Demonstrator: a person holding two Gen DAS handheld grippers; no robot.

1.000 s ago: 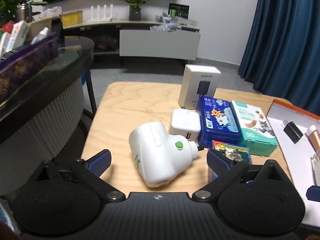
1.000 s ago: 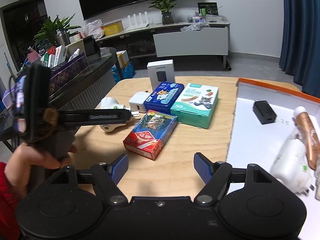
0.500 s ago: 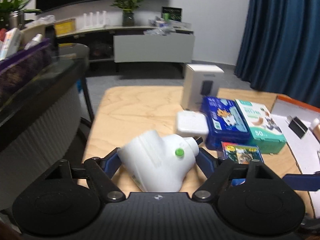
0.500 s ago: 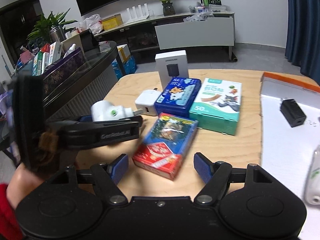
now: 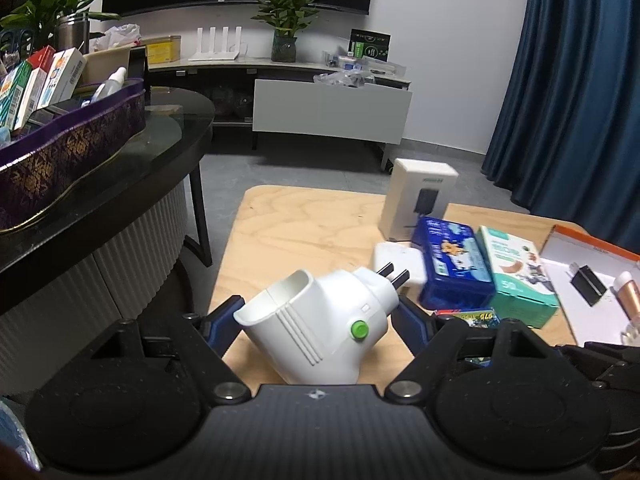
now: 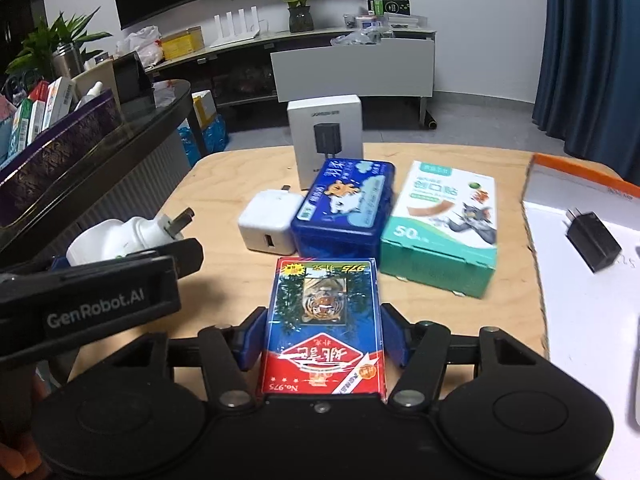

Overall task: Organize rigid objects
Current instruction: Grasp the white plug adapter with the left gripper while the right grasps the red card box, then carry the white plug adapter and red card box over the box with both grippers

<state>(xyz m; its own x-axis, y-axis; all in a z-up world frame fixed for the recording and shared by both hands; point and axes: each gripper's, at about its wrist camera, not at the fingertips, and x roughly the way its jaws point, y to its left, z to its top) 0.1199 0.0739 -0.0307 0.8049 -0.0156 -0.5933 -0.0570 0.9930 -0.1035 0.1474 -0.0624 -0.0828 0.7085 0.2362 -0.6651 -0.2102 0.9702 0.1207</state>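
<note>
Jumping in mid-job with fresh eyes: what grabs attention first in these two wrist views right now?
First, the white plug-in device with a green button, clamped in the left gripper and raised off the wooden table. Next, the red-and-blue tiger card box between the fingers of the right gripper, whose jaws have just been closing on it. Behind it sit a blue tin and a teal bandage box, side by side.

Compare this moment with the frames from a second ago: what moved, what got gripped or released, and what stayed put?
The left gripper closed on the white plug adapter and raised it off the wooden table. The right gripper moved in over the card box; its jaws have just been closing and now clamp its sides. The blue tin, green box, white charger and upright white box stayed put.
</note>
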